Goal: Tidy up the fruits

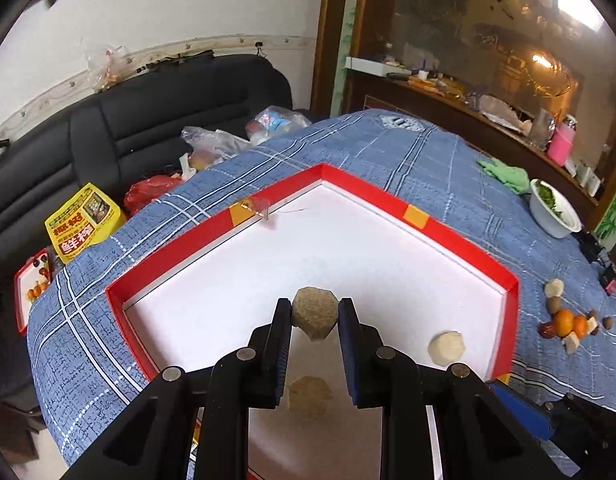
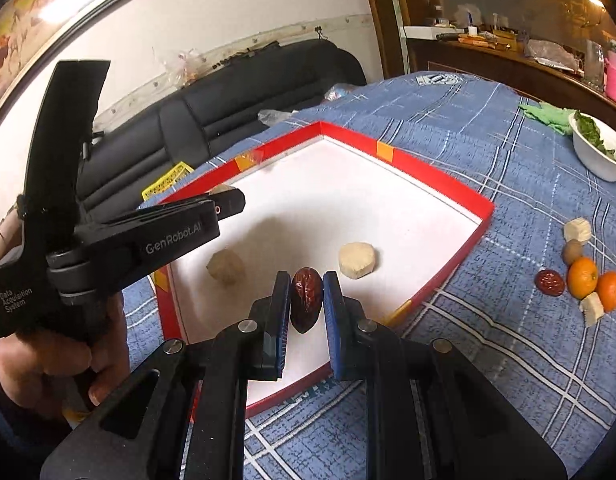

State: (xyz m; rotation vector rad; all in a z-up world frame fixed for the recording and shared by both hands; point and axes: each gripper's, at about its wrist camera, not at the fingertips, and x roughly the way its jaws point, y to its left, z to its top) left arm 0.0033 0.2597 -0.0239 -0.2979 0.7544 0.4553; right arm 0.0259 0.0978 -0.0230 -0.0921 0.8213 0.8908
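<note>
A red-walled box [image 1: 447, 236] with a white floor lies on a table under a blue checked cloth [image 1: 447, 168]. The left gripper [image 1: 315, 308] hangs over the box; its jaws are nearly closed and press on both sides of a tan faceted piece [image 1: 315, 314], which is lifted clear of the white floor, with its shadow below it. A paler faceted piece [image 1: 447, 348] lies on the floor of the box near the right wall. The right gripper [image 2: 306, 280] is above the near edge of the box; its jaws are almost fully closed on a dark red date [image 2: 306, 300], held upright between the pads. In the right wrist view a pale round piece [image 2: 357, 260] rests on the box floor just beyond the date. On the cloth, well apart from the box toward the right edge of the table, lie two oranges [image 2: 583, 277], another date [image 2: 549, 282] and some pale cubes [image 2: 577, 230]. A white bowl [image 2: 595, 158] with greens stands near the far right edge.
</note>
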